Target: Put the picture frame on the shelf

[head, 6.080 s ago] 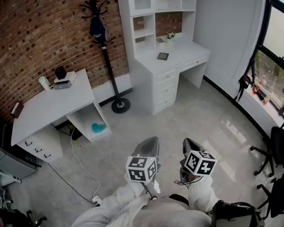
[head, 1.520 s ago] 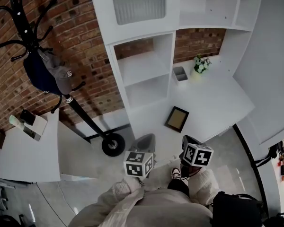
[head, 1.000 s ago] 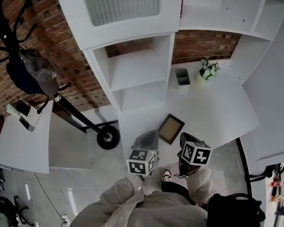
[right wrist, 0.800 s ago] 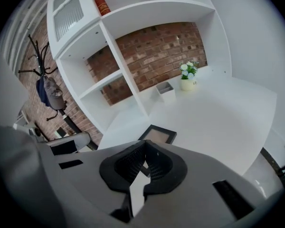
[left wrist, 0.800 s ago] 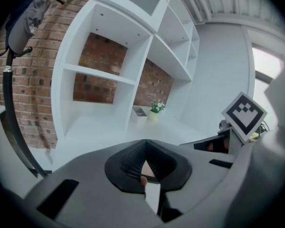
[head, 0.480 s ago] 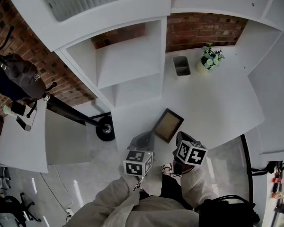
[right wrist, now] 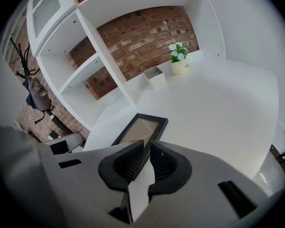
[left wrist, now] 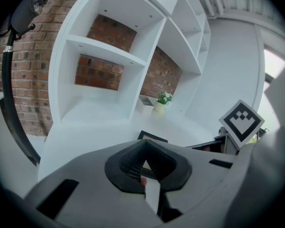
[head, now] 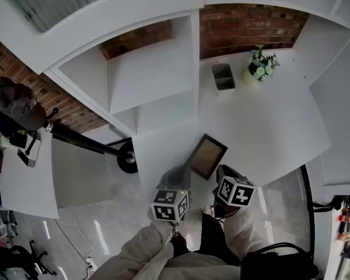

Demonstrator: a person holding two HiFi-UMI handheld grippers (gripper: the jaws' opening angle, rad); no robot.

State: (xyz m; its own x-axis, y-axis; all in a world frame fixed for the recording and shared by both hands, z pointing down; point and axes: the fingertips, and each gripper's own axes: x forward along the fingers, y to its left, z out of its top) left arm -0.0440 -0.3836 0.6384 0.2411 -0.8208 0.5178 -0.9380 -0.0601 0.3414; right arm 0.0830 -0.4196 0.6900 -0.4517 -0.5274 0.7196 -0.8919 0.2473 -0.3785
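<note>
Left gripper view: my left gripper (left wrist: 145, 142) has its fingers (left wrist: 130, 163) drawn together to a point at the tips, with nothing between them. Right gripper view: my right gripper (right wrist: 147, 142) has its fingers (right wrist: 128, 165) all but together, only a thin slit between the tips, and nothing is held there either.

Just past the right fingertips lies the frame (right wrist: 140, 127), flat on the white table (right wrist: 218, 108), dark-rimmed with a brownish middle, one corner turned toward me. From the left gripper only its near edge (left wrist: 151, 137) peeks over the fingers.

In the head view both grippers hang side by side at the table's front edge, left (head: 178, 177) and right (head: 221, 169), and the frame (head: 207, 156) sits just ahead, between them and closer to the right one. Neither gripper touches it.

Farther back and to the left rises the shelf (head: 146, 80), white, with open compartments backed by a brick wall (head: 251, 25). The frame is well apart from it. At the back of the table a small grey box (head: 223, 76) stands beside a potted plant (head: 261, 66). Off to the left is a black coat stand (head: 87, 144) with a dark cap (head: 14, 101) hung on it.
</note>
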